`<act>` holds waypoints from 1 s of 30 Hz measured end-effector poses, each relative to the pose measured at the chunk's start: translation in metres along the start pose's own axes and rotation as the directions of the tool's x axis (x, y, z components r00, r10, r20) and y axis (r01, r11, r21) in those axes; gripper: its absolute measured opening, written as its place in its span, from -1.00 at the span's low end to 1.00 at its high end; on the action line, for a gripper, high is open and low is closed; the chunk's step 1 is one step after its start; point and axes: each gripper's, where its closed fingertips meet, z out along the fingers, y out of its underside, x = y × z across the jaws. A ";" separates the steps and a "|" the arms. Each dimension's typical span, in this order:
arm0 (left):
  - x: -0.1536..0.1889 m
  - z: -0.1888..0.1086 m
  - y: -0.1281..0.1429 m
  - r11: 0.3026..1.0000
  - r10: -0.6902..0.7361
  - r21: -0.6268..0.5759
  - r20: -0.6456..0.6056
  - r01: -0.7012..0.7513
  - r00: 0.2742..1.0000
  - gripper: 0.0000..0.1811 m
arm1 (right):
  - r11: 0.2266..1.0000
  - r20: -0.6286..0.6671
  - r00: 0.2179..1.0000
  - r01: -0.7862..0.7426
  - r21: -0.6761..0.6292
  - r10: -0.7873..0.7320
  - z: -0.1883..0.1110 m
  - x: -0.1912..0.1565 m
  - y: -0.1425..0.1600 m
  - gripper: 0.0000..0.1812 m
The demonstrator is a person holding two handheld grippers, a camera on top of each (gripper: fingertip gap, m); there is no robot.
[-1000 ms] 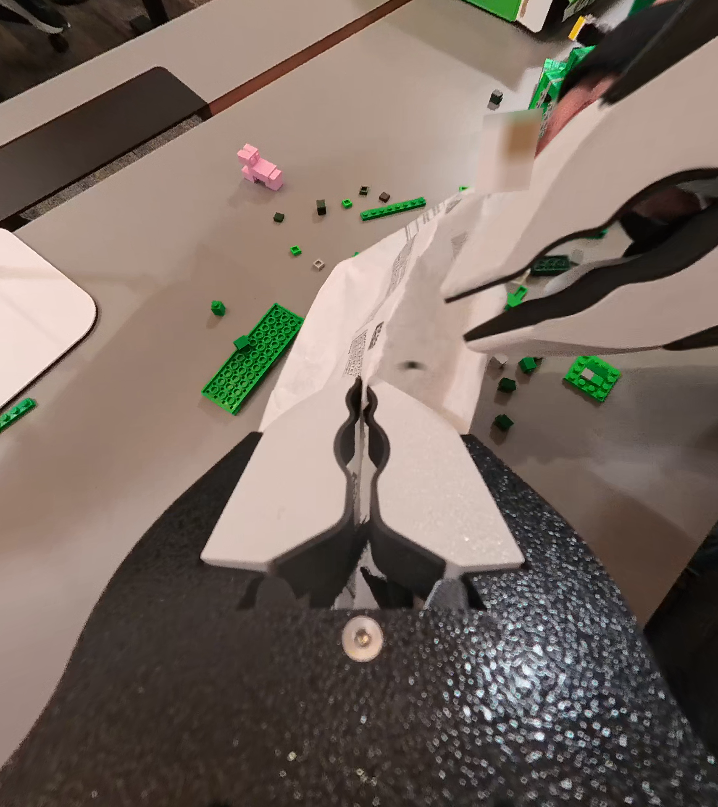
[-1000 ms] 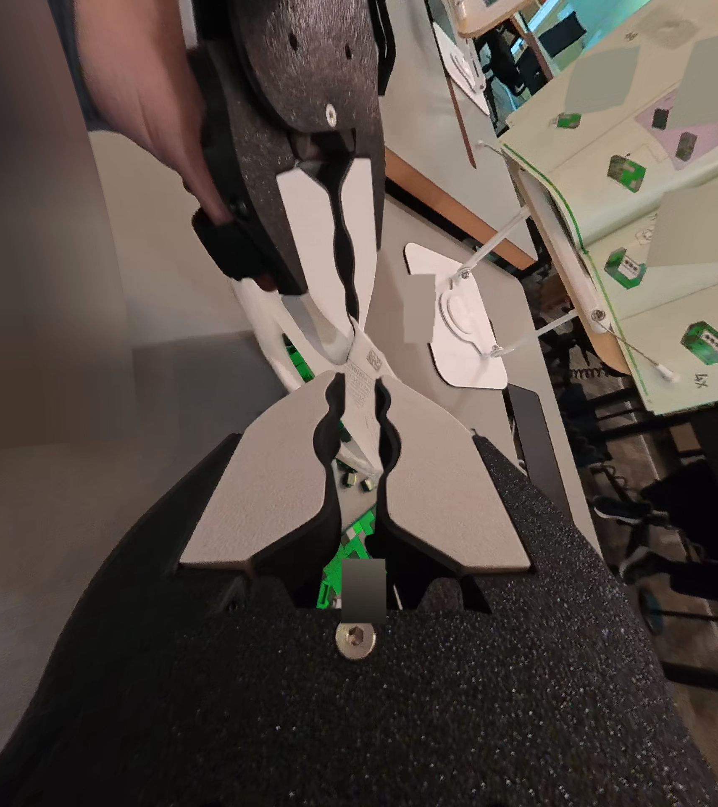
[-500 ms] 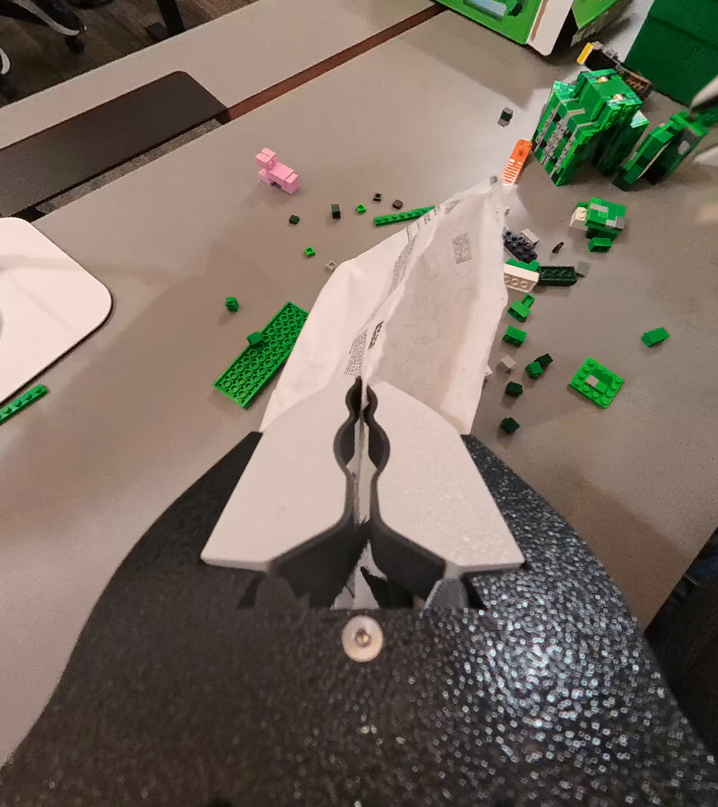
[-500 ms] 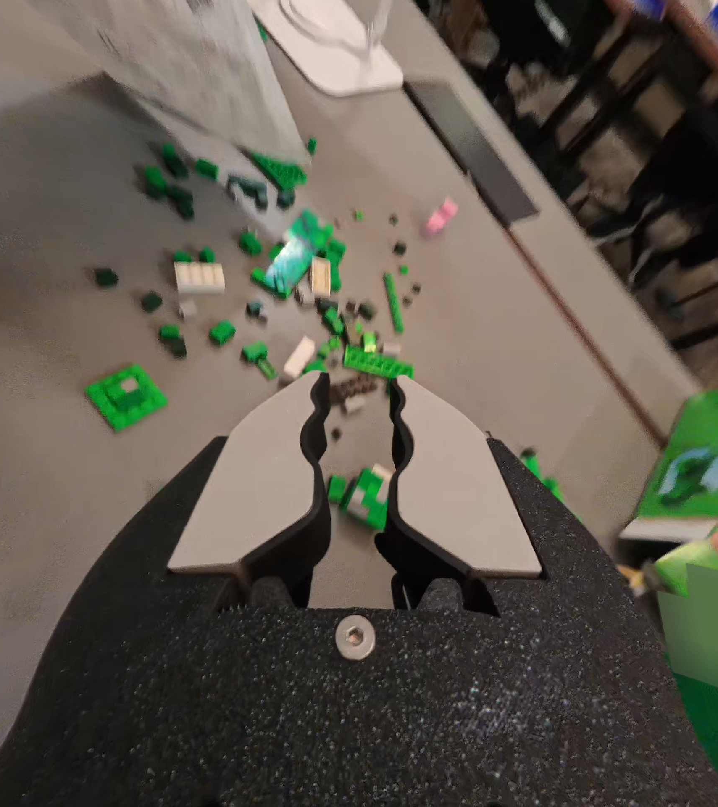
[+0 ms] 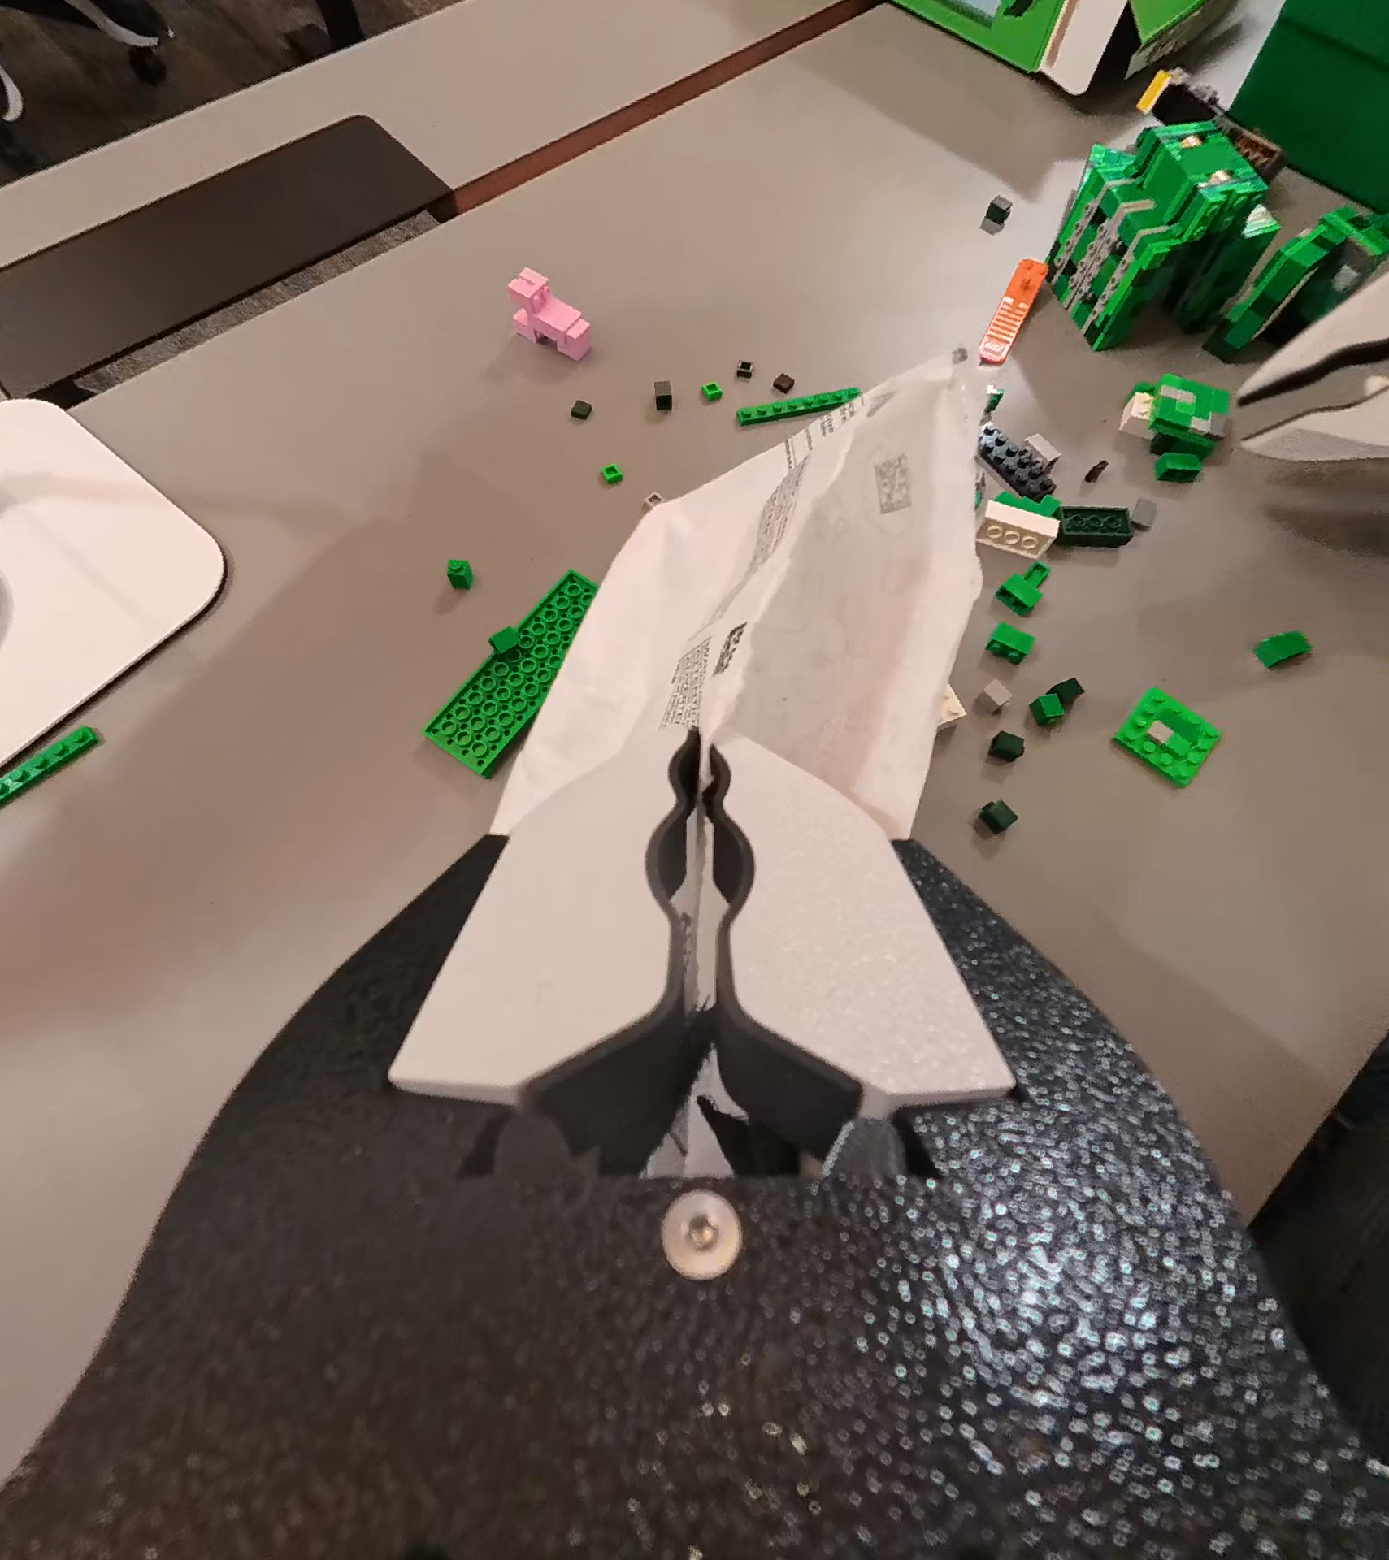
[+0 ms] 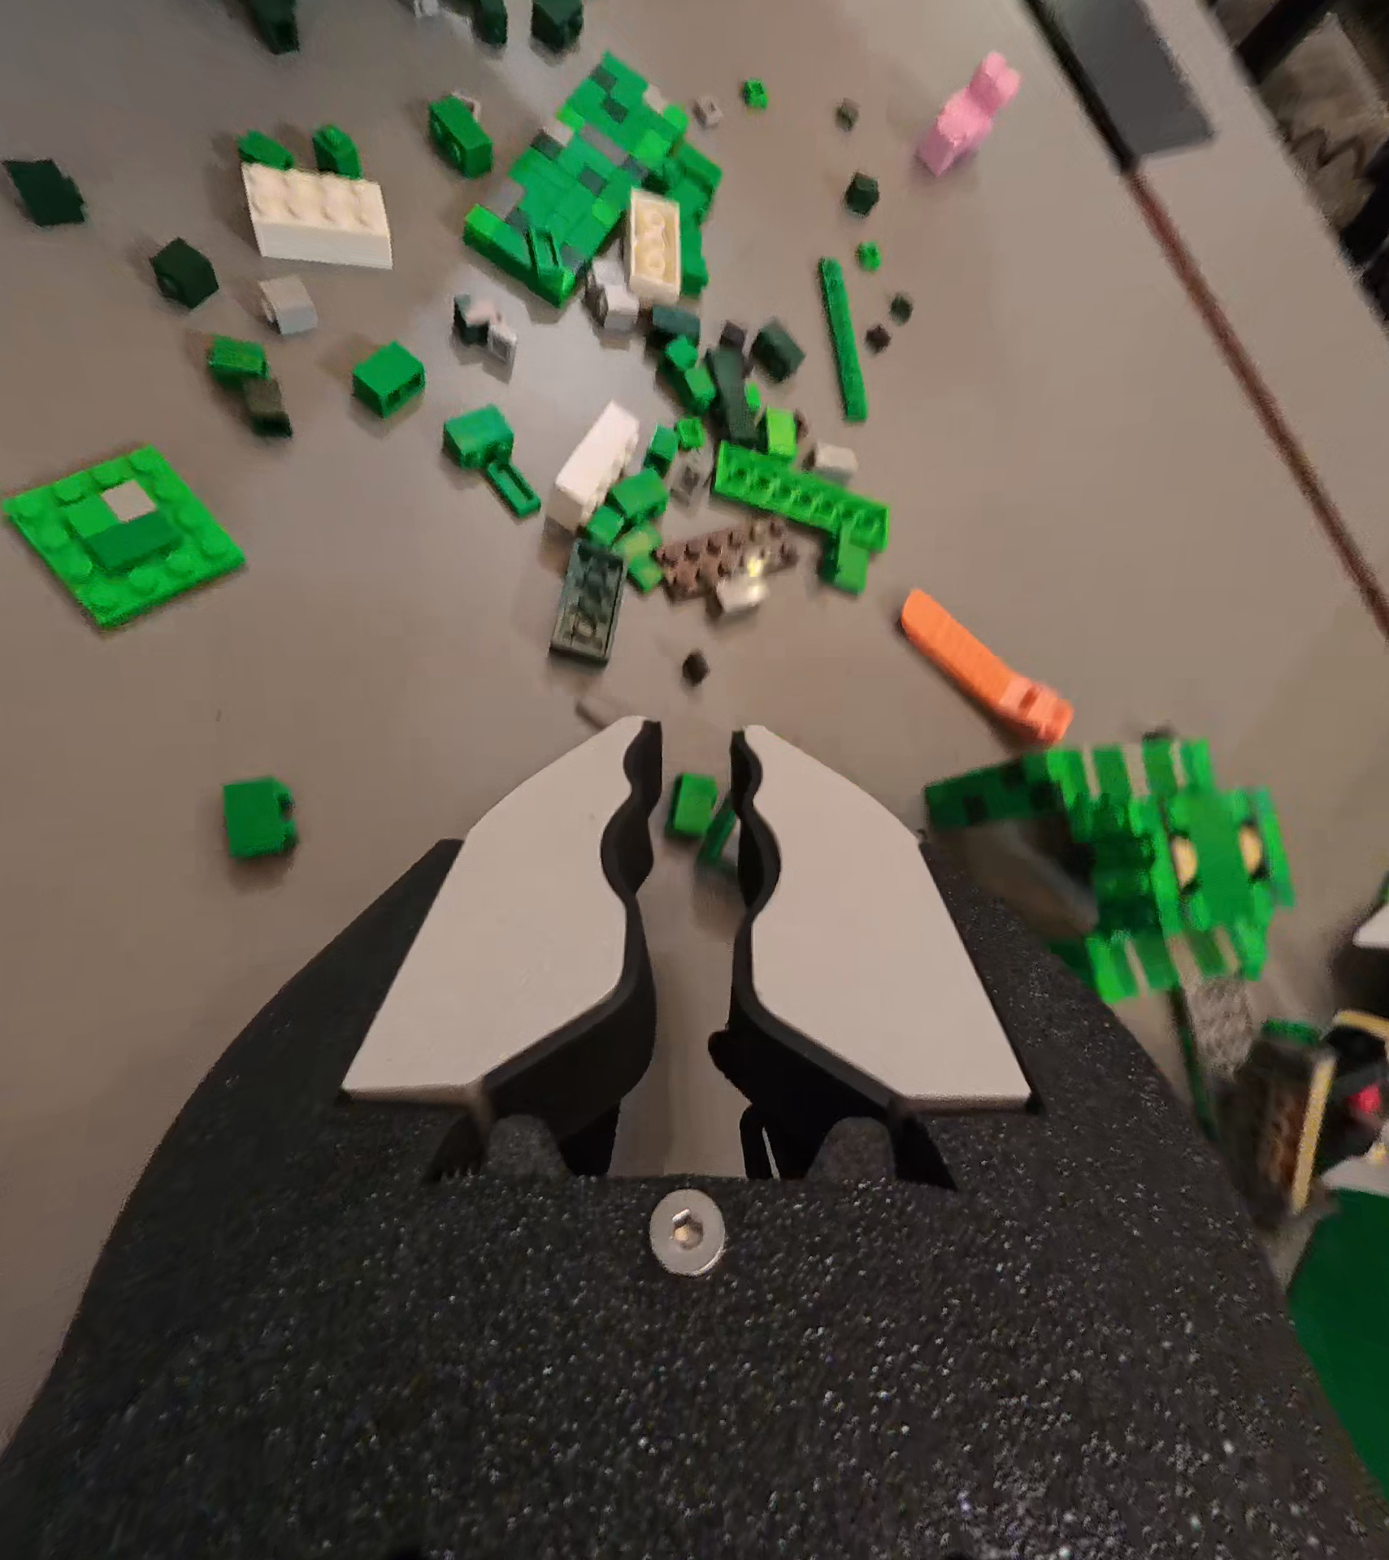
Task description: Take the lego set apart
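Note:
My left gripper (image 5: pixel 699 743) is shut on the corner of a white paper bag (image 5: pixel 826 608) and holds it up over the grey table. My right gripper (image 6: pixel 695 730) is slightly open and empty, low over the table, with a small green brick (image 6: pixel 691 806) seen between its fingers. It also shows at the right edge of the left wrist view (image 5: pixel 1349 405). A partly built green lego model (image 5: pixel 1155 228) stands at the far right; it shows blurred in the right wrist view (image 6: pixel 1138 853). Several loose green, white and dark bricks (image 6: pixel 674 439) lie scattered ahead of it.
An orange brick separator (image 6: pixel 982 667) lies near the model. A pink lego pig (image 5: pixel 547 316), a long green plate (image 5: pixel 513 675) and a square green plate (image 6: pixel 121 536) lie on the table. A white stand base (image 5: pixel 40 574) is at left, green boxes (image 5: pixel 1349 110) at back right. Some 30 centimeters of space lies between my two pairs of fingers.
My right gripper has let go of the paper bag, opened and swung away to the right, down over the loose bricks. My left gripper still holds the bag.

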 end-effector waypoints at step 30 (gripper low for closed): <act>-0.004 0.006 0.001 1.000 0.018 -0.015 0.043 -0.017 0.999 -1.00 | 0.837 -0.467 0.877 0.169 0.521 0.113 -0.003 0.046 -0.080 -0.95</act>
